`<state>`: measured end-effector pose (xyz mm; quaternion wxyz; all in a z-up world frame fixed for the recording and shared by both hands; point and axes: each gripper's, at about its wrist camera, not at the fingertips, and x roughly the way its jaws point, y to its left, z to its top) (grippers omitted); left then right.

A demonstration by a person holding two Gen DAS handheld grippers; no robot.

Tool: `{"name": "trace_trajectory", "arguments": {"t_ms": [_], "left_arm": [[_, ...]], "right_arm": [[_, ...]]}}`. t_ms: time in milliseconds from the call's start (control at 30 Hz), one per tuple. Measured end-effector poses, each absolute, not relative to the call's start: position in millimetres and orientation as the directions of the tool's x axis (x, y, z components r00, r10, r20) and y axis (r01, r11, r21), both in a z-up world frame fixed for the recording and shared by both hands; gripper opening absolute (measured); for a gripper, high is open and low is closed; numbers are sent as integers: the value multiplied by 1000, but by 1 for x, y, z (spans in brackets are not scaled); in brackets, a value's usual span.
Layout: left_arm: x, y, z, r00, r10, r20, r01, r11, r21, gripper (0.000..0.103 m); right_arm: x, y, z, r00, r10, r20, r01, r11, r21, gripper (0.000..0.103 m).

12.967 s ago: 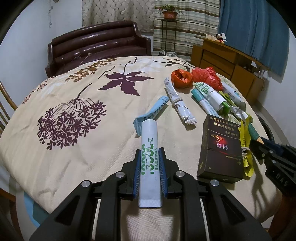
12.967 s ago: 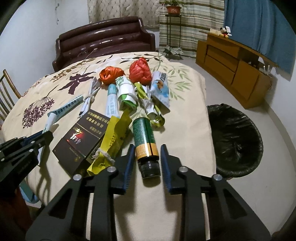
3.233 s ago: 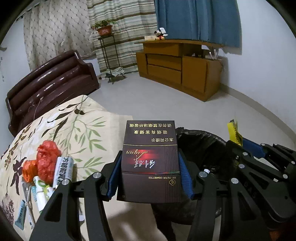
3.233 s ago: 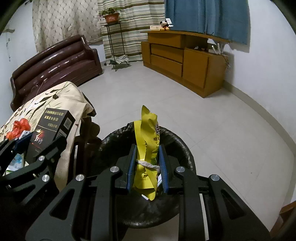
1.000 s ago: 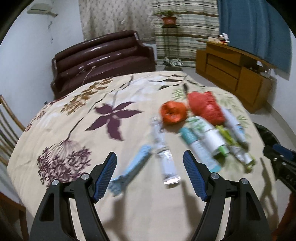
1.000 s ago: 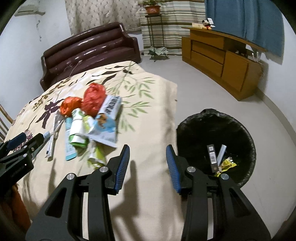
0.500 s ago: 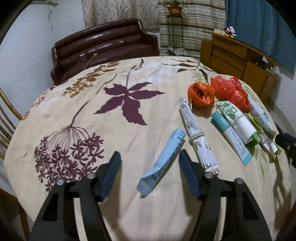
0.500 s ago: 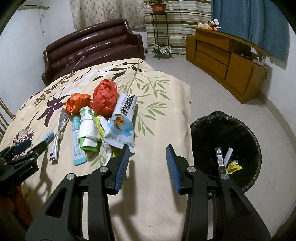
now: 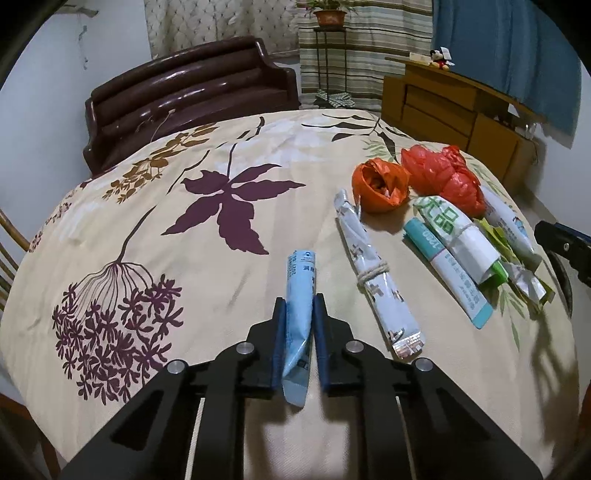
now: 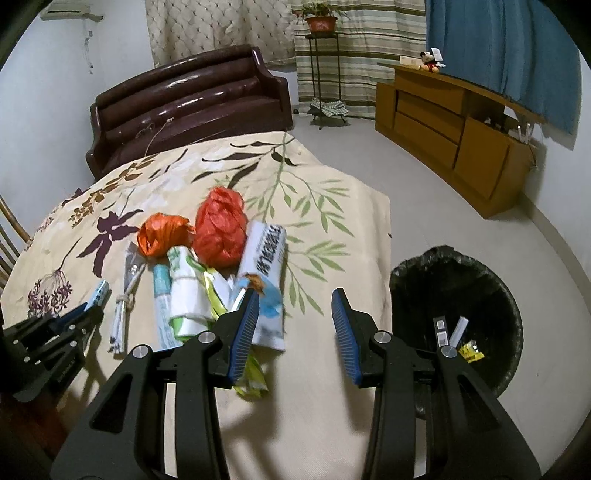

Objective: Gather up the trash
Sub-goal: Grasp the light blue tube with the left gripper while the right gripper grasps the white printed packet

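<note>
Closest in, the left hand-held gripper (image 9: 298, 317) is clamped tight on a light blue tube (image 9: 298, 295), blue pads squeezing its lower half. The crimped tail sticks back toward the camera between the fingers, the cap end points away over the floral cloth of the table (image 9: 147, 229). Whether the tube has left the cloth is hard to say from here.

Over on the right, the right hand-held gripper (image 10: 293, 325) stands released, fingers apart, nothing between the pads. Its left finger overlaps the near end of a white-and-blue pouch (image 10: 266, 258) and partly hides it; a yellow-green wrapper (image 10: 253, 380) pokes out below that finger, the rest covered.

Just beyond, the trash pile: a silver wrapper tied with string (image 9: 376, 273), a white-and-teal tube (image 9: 443, 269), a rolled white-and-green pack (image 9: 458, 236) lying partly over it. Their print is too small to read. Behind them sit an orange plastic bag ball (image 9: 380, 184) and a red plastic bag (image 9: 443, 173), side by side and touching.

Off the table's right edge, on the floor, the black-lined trash bin (image 10: 458, 273) shows a few scraps at the bottom: a dark strip, a white strip, something yellow. The right gripper's body cuts off its near rim.

Far back: a dark brown sofa (image 9: 192, 96), a wooden cabinet (image 10: 454, 136), a potted plant on a stand (image 10: 320, 20), half cropped by the frame's top.
</note>
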<state>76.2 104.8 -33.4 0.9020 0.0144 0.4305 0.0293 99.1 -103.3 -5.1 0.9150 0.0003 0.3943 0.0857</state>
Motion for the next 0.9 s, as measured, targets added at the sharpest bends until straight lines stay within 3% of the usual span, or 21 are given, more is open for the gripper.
{"name": "trace_trajectory", "arguments": {"t_ms": [633,800,900], "left_arm": [[90,126,-28,640,65,-765,-87,996,11,15],[90,126,-29,639,61,-767,-88,996,7,15],[90,125,-30,639,60,-767,-88,996,5,15]], "right_arm": [[138,-81,-22,598,188,-779,-188,978,92,40],[140,-82,-24,591,189,-785,-187,978,94,29],[139,-81,-25,591,187,-785,-190,978,90,29]]}}
